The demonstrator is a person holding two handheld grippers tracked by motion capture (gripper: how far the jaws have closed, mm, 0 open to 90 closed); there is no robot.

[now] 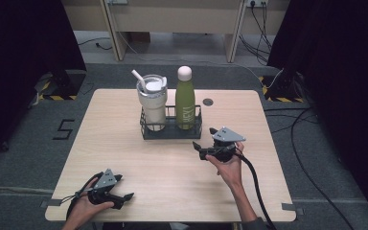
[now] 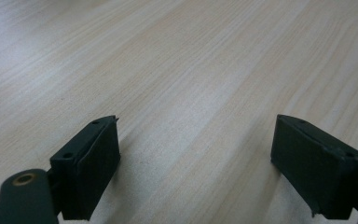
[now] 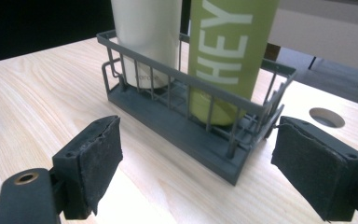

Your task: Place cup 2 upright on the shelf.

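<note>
Both open: right claw empty beside rack

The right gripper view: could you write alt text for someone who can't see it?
A dark grey wire rack on a pale wooden table holds a green bottle lettered "HEY" beside a white tumbler. Two black padded fingers of the right gripper stand open in front of the rack, touching nothing.
</note>
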